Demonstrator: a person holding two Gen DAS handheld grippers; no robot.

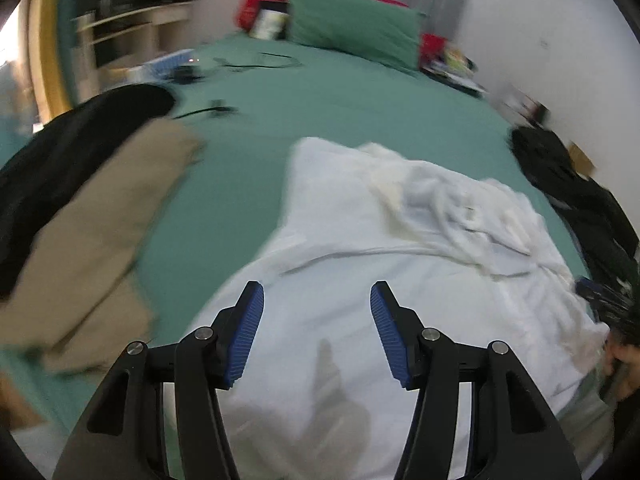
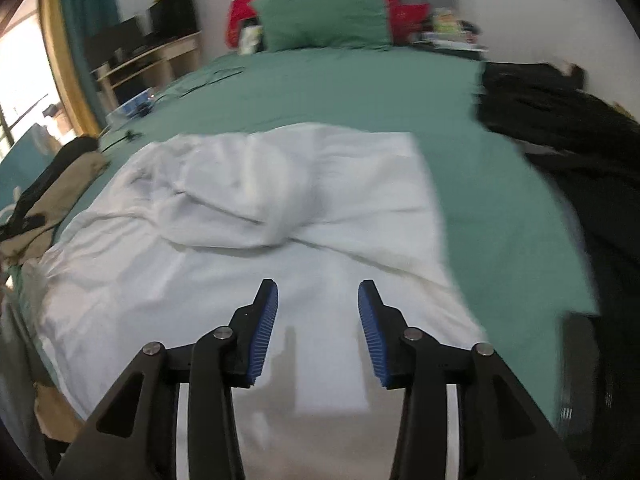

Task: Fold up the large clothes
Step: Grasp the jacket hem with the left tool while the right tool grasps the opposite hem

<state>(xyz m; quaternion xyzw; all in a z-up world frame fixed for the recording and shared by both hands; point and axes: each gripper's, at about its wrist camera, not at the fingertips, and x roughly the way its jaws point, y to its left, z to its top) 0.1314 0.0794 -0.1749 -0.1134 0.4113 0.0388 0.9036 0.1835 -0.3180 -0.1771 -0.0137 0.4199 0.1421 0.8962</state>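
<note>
On the green bed (image 2: 320, 88), both the left gripper (image 1: 317, 300) and right gripper (image 2: 317, 300) hover spread and empty over the rumpled white garment (image 2: 248, 216), whose bunched middle risks a lopsided fold.

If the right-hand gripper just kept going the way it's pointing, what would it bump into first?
Most likely the white cloth spread on the green bed. The right gripper points down at it with open, empty jaws; depth is hard to judge.
</note>
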